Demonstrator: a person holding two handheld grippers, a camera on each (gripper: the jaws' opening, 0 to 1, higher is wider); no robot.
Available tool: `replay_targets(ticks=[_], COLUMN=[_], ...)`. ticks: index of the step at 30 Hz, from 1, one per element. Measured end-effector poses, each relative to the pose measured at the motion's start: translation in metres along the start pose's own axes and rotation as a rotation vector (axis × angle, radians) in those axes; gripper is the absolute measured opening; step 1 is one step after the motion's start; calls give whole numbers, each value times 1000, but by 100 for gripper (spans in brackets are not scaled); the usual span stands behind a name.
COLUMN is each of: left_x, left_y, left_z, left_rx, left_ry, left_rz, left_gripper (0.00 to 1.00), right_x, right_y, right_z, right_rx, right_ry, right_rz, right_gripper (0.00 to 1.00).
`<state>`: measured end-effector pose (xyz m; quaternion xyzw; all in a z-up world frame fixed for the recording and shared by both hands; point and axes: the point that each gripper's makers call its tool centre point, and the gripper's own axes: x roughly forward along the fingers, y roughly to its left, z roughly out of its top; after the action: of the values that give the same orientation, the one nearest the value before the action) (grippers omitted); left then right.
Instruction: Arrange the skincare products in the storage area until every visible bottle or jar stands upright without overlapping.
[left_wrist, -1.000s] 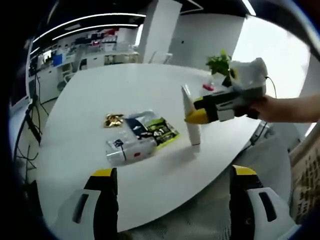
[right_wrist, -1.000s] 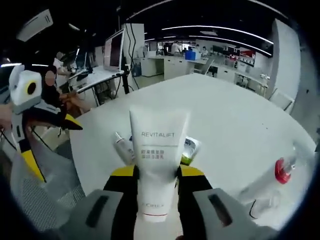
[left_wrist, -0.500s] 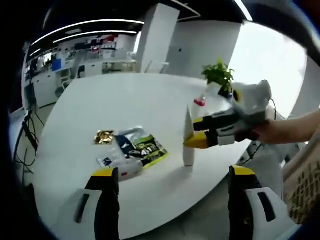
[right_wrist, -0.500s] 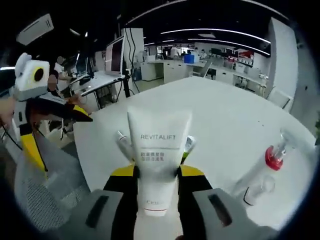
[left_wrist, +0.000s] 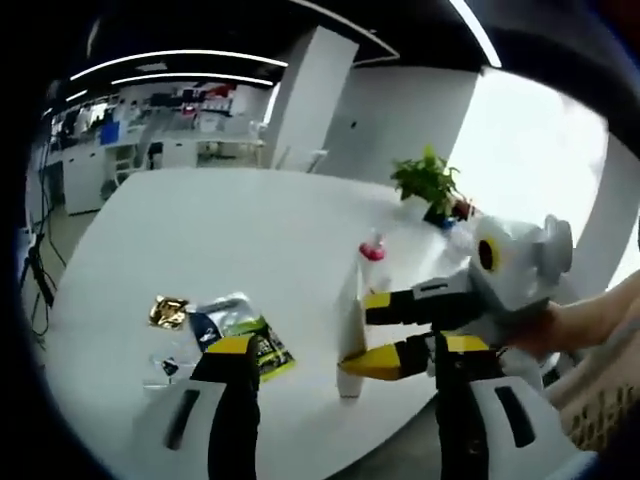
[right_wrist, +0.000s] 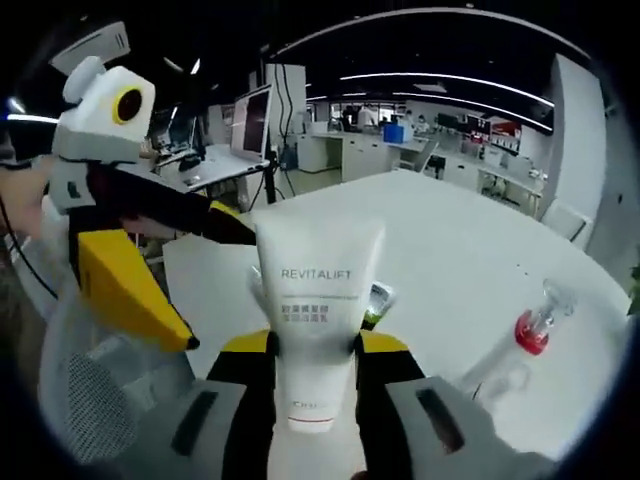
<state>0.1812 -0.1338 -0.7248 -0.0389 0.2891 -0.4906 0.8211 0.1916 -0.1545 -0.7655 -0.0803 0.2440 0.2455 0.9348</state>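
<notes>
A white tube marked REVITALIFT stands cap-down on the white table, and my right gripper is shut on its lower part. In the left gripper view the same tube stands upright near the table's near edge, with the right gripper clamping it from the right. My left gripper is open, its jaws wide apart just short of the tube. It enters the right gripper view from the left as the left gripper, close beside the tube. A white bottle lies flat by the sachets.
Dark and green sachets and a gold packet lie left of the tube. A clear bottle with a red collar lies tilted to the right. A potted plant stands at the far edge. A mesh chair is beside the table.
My left gripper has come much closer to the tube and the right gripper. The tube has stayed in the right gripper's grip.
</notes>
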Motion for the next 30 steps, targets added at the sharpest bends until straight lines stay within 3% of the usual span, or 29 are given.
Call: replay_targets(ticks=[7,15,20,27,30], left_x=[18,31,38,39,35], left_y=[-12,-16,-24,-25,-23], left_z=[0,4,-1,3,7], left_rx=[16,-12,-12,-14,-35], left_ry=[10,-10,-1,4,32], left_rz=[13,44,29,43,-17], left_gripper=[60,45,15,9,8], right_x=[-10,-19,-24,-29,-31], right_y=[5,2,4,3,4], right_z=[8,7,4,7,13], right_rx=[-12,-37,-63,-50,-28], right_ry=[-36,-44,-43,-42,-70], right_rz=[38,75,102,114,130], right_gripper=[30,30,30,30,31])
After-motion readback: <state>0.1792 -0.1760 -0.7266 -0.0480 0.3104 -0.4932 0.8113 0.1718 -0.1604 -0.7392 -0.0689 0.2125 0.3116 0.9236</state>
